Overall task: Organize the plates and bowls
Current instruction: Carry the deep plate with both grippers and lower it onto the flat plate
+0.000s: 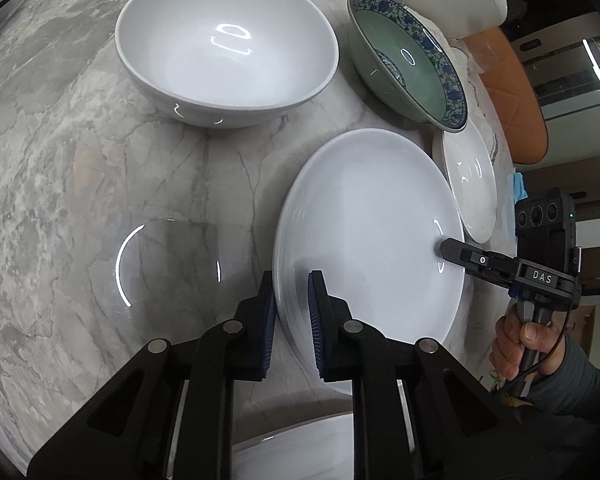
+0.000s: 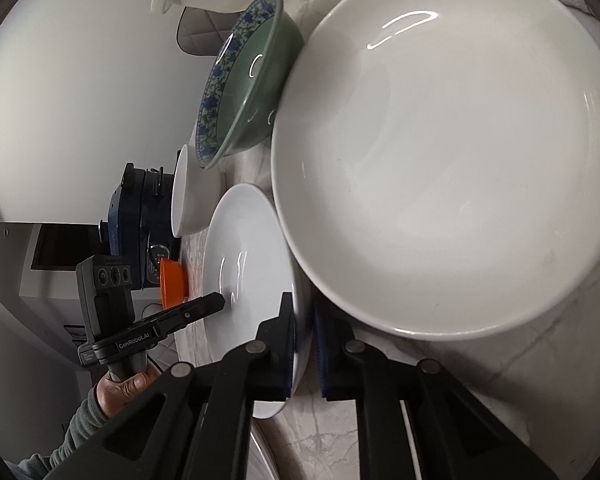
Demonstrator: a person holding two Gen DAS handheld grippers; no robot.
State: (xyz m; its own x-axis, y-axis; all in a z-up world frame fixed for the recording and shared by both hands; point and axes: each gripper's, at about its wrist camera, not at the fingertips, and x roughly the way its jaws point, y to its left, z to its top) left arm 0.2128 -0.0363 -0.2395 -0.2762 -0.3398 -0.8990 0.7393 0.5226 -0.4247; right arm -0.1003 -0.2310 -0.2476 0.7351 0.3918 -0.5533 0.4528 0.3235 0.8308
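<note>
Plate (image 1: pixel 364 232), white and shallow, is sitting on the marble counter (image 1: pixel 60 160) at about five o'clock from the big white bowl (image 1: pixel 228 44), with both grippers gripping its rim from opposite sides. Left gripper (image 1: pixel 292 312) is pinching the near rim, its blue pads nearly together on the thin edge, one inside and one outside. Right gripper (image 2: pixel 302 340) is clamping the opposite rim narrowly too, at about three o'clock in the left view.
</note>
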